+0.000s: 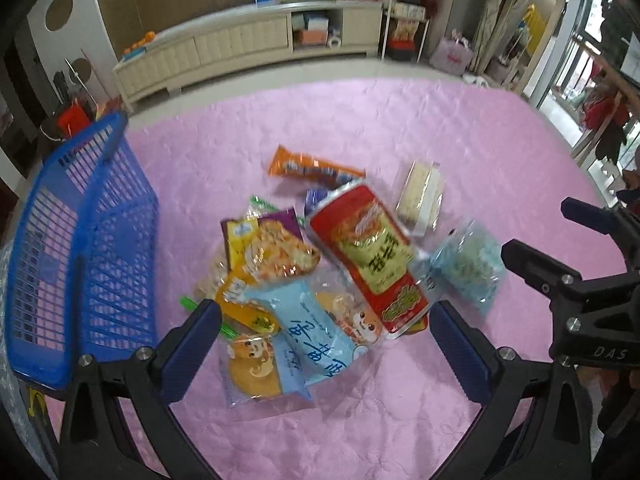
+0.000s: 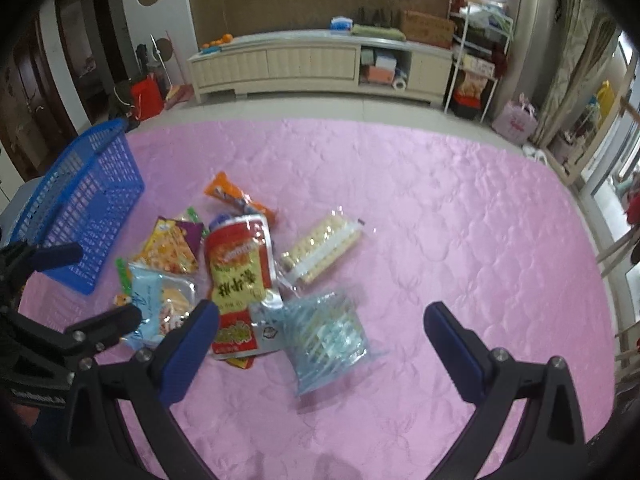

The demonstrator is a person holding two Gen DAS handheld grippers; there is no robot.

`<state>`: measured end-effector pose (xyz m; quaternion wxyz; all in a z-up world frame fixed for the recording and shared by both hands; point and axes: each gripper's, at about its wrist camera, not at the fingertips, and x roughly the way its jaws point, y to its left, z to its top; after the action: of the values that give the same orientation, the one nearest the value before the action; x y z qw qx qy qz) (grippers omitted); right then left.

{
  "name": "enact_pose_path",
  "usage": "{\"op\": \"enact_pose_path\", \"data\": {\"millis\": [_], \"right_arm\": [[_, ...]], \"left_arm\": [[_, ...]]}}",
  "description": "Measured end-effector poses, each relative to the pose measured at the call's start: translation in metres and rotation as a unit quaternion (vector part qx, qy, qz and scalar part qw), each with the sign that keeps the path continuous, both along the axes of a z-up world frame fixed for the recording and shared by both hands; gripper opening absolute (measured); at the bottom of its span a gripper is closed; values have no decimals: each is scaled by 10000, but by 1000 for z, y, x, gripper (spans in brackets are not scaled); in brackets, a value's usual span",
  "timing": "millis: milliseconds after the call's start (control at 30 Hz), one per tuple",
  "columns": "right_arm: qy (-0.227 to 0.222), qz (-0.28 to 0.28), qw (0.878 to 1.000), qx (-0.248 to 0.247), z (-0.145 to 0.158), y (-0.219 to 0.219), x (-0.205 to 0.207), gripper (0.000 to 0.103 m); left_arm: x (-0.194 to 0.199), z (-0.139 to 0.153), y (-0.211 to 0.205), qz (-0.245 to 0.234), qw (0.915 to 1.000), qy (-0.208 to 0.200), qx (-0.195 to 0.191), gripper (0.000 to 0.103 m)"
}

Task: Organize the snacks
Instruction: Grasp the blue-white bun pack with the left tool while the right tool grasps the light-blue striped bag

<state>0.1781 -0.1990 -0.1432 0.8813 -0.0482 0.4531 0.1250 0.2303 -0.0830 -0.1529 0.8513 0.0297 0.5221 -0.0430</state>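
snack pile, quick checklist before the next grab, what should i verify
1. Left gripper jaws open: ok, spread wide with nothing between them.
2. Right gripper jaws open: ok, also holding nothing.
3. Blue basket ready to receive: ok, it sits left of the pile and no snacks show inside.
4. Target free to lift: not ok for the light blue cake pack, since the red packet overlaps its edge.
5. Easier target: ok, the clear cracker pack lies at the pile's edge with nothing on top of it.
6. Grippers clear of each other: cannot tell, they are close side by side.
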Motion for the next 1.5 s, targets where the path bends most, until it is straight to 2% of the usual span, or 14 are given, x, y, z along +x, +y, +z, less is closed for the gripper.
{"op": "enact_pose_path", "data": {"millis": [167, 333, 433, 500, 567, 733, 767, 800, 900, 1167, 1333, 1500], "right_arm": [[77, -155, 9998, -88, -15, -4, 4, 103], [178, -216, 9996, 42, -23, -14, 5, 103], [201, -244, 9995, 62, -26, -16, 5, 103], [213, -271, 9994, 80, -27, -18, 4, 103], [209, -290, 9993, 86, -27, -21, 3, 103], [254, -279, 9992, 111, -31, -26, -2, 103], [254, -271, 9992, 120, -30, -27, -3, 103], [249, -259, 9993, 131, -29, -28, -4, 103], [221, -194, 9994, 186, -25, -30, -7, 103], [206, 216, 9995, 141, -23, -21, 2, 103], [349, 453, 9984, -48, -38, -16, 16, 103], [675, 689, 9953, -60, -59, -11, 26, 103]], "left_arm": [[12, -22, -3, 2, 9997, 233, 74, 103], [24, -40, -7, -38, 9992, 384, 131, 102], [30, -51, -12, -79, 9985, 490, 211, 94], [35, -59, -13, -42, 9979, 579, 299, 82], [36, -65, -13, 0, 9974, 640, 337, 76], [33, -64, -7, 96, 9985, 538, 60, 69], [31, -62, -5, 130, 9987, 494, -27, 60], [28, -58, -3, 176, 9989, 420, 55, 42], [23, -44, 7, 201, 9994, 260, -147, 27], [12, -33, 21, 123, 9994, 127, -292, 19], [13, -29, 18, -4, 9989, 61, -457, 17], [8, -26, 19, -47, 9986, 42, -518, 15]]}}
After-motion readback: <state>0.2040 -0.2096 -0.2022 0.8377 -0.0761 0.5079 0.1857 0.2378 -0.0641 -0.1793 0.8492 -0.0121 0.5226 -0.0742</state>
